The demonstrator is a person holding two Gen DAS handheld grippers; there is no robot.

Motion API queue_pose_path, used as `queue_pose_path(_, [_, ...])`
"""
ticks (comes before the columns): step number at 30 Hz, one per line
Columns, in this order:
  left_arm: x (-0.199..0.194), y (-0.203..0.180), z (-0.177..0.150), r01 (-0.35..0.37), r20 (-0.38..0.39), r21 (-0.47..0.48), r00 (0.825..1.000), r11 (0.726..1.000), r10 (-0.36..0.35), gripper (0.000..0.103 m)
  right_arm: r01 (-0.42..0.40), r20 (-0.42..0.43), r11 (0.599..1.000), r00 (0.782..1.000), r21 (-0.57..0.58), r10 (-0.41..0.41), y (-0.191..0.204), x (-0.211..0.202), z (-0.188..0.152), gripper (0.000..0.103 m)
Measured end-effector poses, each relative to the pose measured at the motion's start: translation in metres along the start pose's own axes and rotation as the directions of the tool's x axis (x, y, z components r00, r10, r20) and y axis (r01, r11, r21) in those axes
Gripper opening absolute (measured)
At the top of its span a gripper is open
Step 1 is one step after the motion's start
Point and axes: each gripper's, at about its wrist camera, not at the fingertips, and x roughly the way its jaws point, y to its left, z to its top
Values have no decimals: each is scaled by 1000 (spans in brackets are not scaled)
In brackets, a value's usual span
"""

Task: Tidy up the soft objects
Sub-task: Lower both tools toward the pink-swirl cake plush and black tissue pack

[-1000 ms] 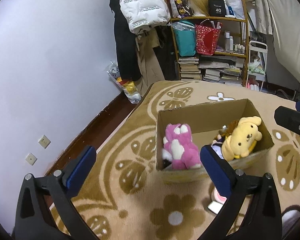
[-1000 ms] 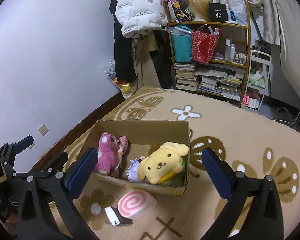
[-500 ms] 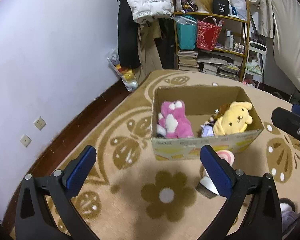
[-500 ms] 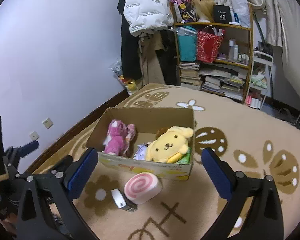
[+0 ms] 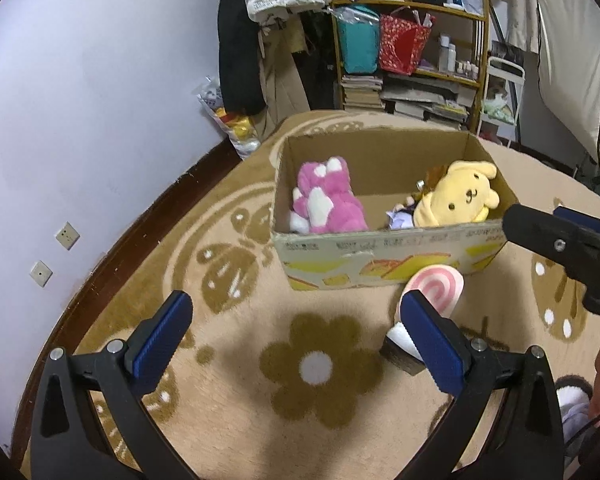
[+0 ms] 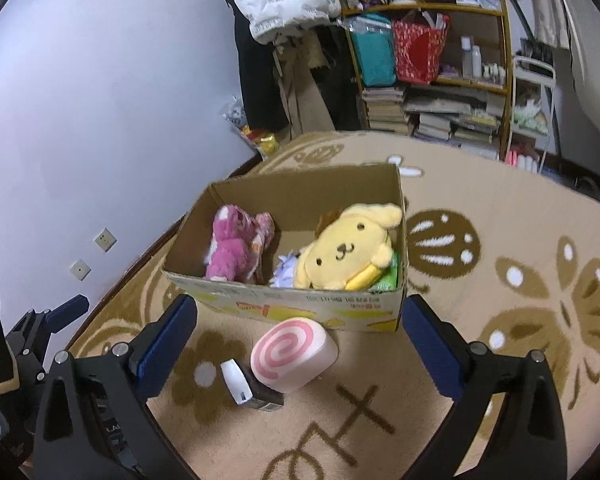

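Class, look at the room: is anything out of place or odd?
Yes. The pink swirl cushion lies on the rug in front of the cardboard box, not inside with the pink plush and yellow dog plush. A small black-and-white item lies beside it.

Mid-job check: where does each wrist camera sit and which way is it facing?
Left wrist: behind the open left claw, looking down over the rug at the box; the right claw shows at right.
Right wrist: behind the open right claw, facing the box, swirl cushion nearest; the left claw shows at left.
Shared: box, pink plush, yellow plush, cushion.
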Motion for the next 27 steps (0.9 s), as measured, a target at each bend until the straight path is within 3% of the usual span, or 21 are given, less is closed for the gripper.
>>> queue_pose_path(14, [27,-15,-5,20,-73,31,997,999,-18,103,12,-137,994,991,112,3,-24,50,-22,102])
queue_pose_path(27, [57,-30,-6,84,-158,38,984,996,-77,103,-26,-223,984,973,177,65,-31,83,-28,100])
